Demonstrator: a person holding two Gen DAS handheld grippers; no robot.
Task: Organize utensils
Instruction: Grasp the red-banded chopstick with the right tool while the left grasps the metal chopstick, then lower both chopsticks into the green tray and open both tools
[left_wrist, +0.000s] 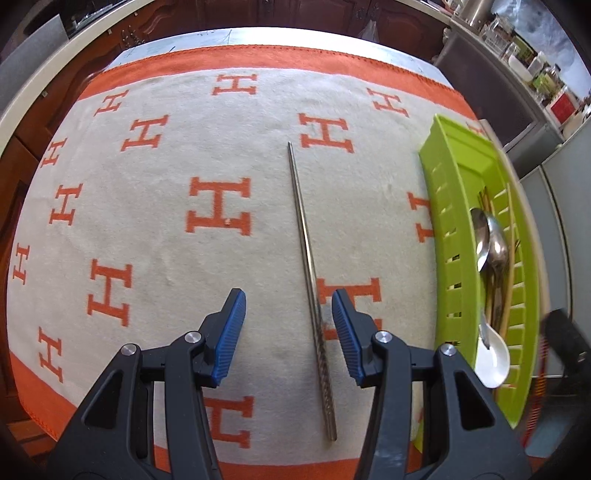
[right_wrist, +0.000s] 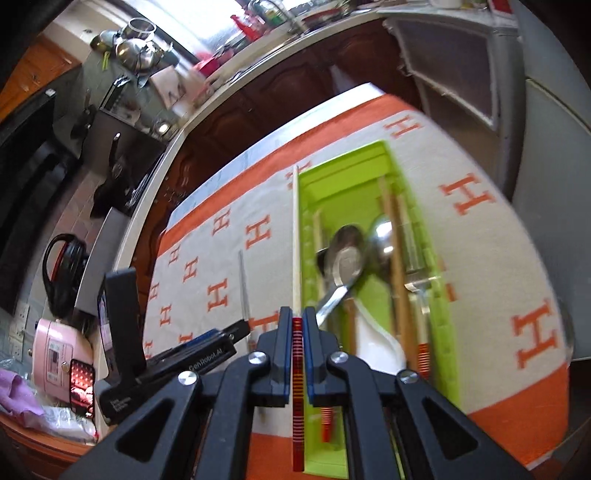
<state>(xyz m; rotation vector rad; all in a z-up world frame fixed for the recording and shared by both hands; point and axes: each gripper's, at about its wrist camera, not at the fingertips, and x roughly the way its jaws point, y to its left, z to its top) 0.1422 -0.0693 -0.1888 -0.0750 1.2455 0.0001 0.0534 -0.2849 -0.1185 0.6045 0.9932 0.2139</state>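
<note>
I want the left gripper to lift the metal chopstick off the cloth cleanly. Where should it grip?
Grip the thin silver metal chopstick on its thicker textured near end, from straight above, fingers either side: it lies flat, lengthwise between the open left gripper.

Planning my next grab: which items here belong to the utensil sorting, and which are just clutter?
Job: long metal chopstick on cloth; green slotted plastic tray; red-striped wooden chopstick in right gripper; open left gripper.

Clutter: pink appliance; black kettle.
</note>
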